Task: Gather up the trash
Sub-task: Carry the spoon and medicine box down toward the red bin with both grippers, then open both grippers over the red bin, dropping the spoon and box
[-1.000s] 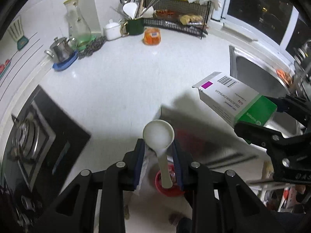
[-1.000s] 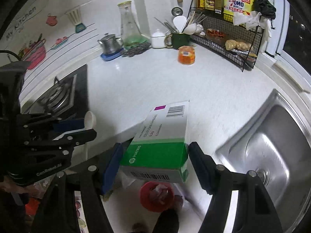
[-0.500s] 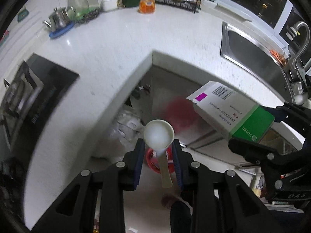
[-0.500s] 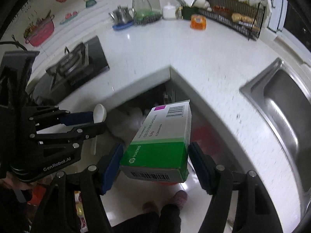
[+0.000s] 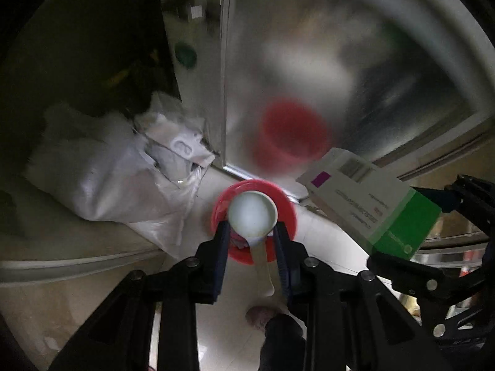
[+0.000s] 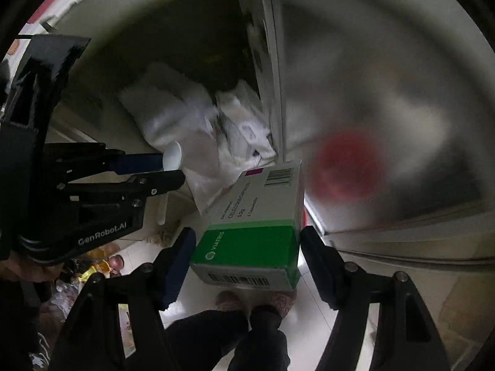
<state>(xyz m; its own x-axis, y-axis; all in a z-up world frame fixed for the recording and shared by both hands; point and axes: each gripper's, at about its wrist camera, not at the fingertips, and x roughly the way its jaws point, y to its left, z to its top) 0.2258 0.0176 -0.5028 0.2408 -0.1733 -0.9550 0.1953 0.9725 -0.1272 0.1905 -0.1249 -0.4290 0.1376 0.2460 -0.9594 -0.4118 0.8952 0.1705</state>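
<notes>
Both pieces of trash in my grip, neither dropped yet. Left gripper (image 5: 251,232) fingers pinch white spoon (image 5: 252,215) right above red bin (image 5: 284,210); right gripper (image 6: 247,247) fingers clamp medicine box (image 6: 256,216) beside bin (release remains).

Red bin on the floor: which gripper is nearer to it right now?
Left. The left gripper with the spoon hangs over the red bin; the right gripper holds the box off beside it.
</notes>
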